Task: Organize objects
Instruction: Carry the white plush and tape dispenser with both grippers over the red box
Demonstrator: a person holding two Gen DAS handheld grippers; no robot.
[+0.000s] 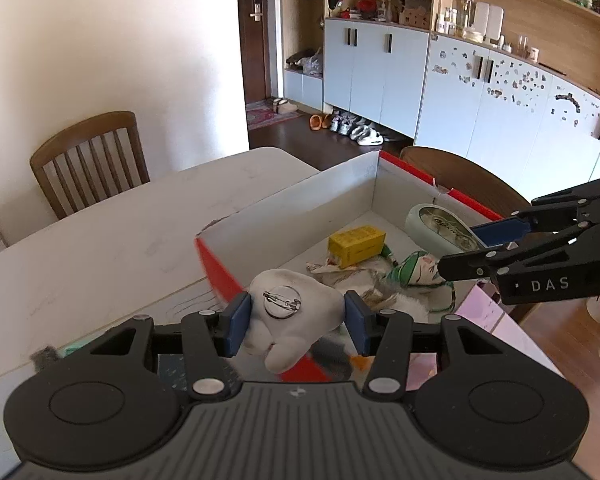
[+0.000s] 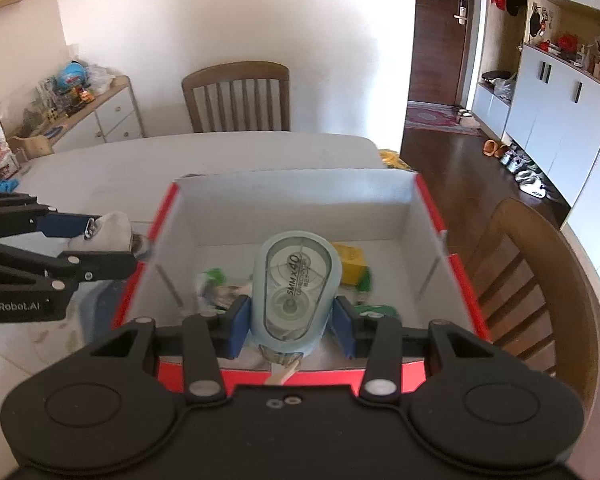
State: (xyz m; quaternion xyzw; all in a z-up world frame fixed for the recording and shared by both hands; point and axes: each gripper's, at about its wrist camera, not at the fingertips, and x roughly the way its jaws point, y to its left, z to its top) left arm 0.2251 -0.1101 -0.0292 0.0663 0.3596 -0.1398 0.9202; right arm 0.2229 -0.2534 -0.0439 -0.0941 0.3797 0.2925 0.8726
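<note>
My left gripper (image 1: 296, 320) is shut on a white tooth-shaped plush badge (image 1: 296, 312) with a metal pin back, held over the near left rim of the red-and-white cardboard box (image 1: 340, 184). My right gripper (image 2: 294, 324) is shut on a pale blue correction tape dispenser (image 2: 296, 296), held above the inside of the box (image 2: 300, 196). In the left wrist view the right gripper (image 1: 466, 252) and the dispenser (image 1: 440, 224) show at the box's right side. In the right wrist view the left gripper (image 2: 108, 242) with the badge (image 2: 112, 232) shows at the box's left wall.
Inside the box lie a yellow carton (image 1: 356, 244), crumpled wrappers (image 1: 360, 276) and a green-and-white packet (image 1: 416, 268). The box stands on a white table (image 1: 100, 240). Wooden chairs (image 2: 236, 96) stand at the far side and at the right (image 2: 536, 280). A pink sheet (image 1: 488, 312) lies beside the box.
</note>
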